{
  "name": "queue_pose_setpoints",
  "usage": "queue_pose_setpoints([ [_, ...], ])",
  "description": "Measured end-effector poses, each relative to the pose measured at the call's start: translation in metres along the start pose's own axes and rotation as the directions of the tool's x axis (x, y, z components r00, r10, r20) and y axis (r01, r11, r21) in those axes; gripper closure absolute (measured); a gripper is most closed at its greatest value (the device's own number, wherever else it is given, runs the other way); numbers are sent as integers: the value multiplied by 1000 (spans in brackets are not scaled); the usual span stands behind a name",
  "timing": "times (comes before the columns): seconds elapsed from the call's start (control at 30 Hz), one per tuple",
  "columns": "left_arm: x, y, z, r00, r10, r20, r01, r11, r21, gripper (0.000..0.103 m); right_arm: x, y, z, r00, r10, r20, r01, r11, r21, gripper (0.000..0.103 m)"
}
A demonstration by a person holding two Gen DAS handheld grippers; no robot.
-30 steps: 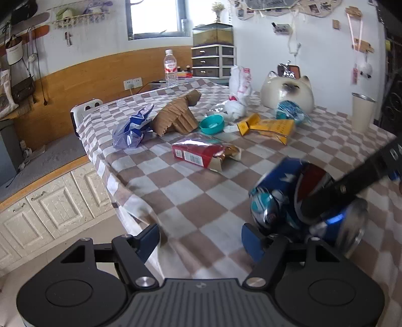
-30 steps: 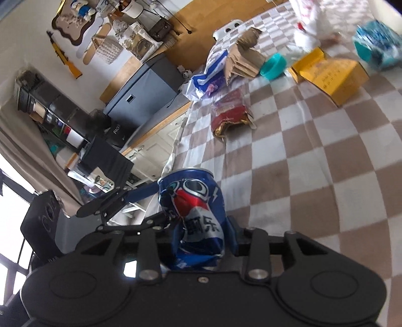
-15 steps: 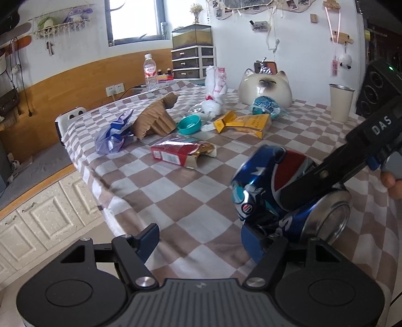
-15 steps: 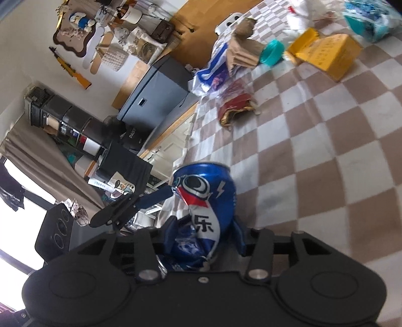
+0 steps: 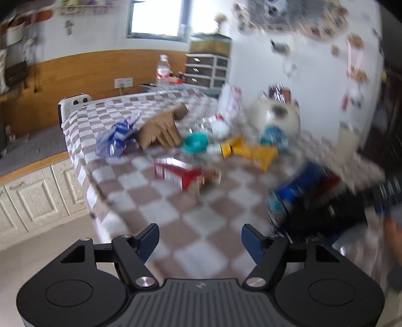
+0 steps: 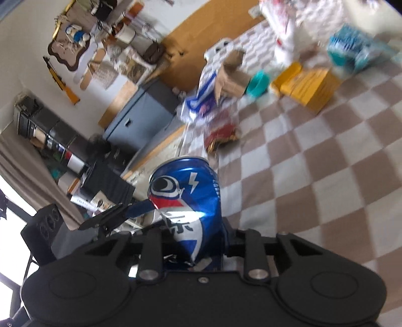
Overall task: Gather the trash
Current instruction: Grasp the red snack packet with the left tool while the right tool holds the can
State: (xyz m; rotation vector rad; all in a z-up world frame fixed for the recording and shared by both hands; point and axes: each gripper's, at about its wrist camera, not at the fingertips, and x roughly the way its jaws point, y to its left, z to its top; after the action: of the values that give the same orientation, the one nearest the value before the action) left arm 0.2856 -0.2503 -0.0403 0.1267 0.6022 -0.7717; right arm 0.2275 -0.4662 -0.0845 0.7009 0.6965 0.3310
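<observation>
A lived-in home room. A checkered cloth covers the worktop [image 5: 155, 186], with white panelled cabinets [image 5: 32, 196] beside it under a wood-clad wall. A window [image 5: 155, 17], a small plastic drawer unit [image 5: 207, 68], photos pinned on the white wall [image 5: 289, 15] and a shelf of jars [image 6: 47, 135] mark it as domestic.

Glossy dented metal can [image 6: 187, 201] (blue), matt checked cloth tablecloth [image 6: 326, 176]

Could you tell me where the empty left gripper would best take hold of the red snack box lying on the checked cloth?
Probably across the red snack box at its closed near end, from above. It lies flat, its far end looks torn open and would likely crumple, and bare cloth lies on either side. The left gripper is open, opening further, with nothing between its jaws.
</observation>
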Motion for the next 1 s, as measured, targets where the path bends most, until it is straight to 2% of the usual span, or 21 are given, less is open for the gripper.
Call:
queue_pose_setpoints([
  [0.03,4,0,7,1000,6,16,-5,1000,-27,22,-5,-1,1,1000,-3,14,3,1000,-3,75],
  [0.07,9,0,13,999,12,30,-11,998,-58,12,-9,-3,2,1000,-7,28,7,1000,-4,75],
  [0.1,15,-1,20,999,18,41,-14,996,-92,9,-13,-3,2,999,-14,42,15,1000,-7,75],
  [0.27,55,-4,54,999,49,21,-41,960,-277,9,-29,-10,2,995,-36,91,37,999,-12,75],
  [0.43,93,-25,71,983,186,1,-180,955,-237,9,-40,-17,-2,991,-58,120,59,998,-7,75],
  [0.67,129,-30,65,939,338,-72,-344,930,-131,9,-46,-29,-5,990,-64,129,66,998,-11,75],
  [0.83,123,-10,53,929,362,-76,-369,918,-146,8,-46,-38,-7,989,-57,135,58,998,0,75],
  [1.0,113,1,48,940,335,-56,-340,928,-150,8,-46,-46,-9,988,-73,139,72,997,6,75],
])
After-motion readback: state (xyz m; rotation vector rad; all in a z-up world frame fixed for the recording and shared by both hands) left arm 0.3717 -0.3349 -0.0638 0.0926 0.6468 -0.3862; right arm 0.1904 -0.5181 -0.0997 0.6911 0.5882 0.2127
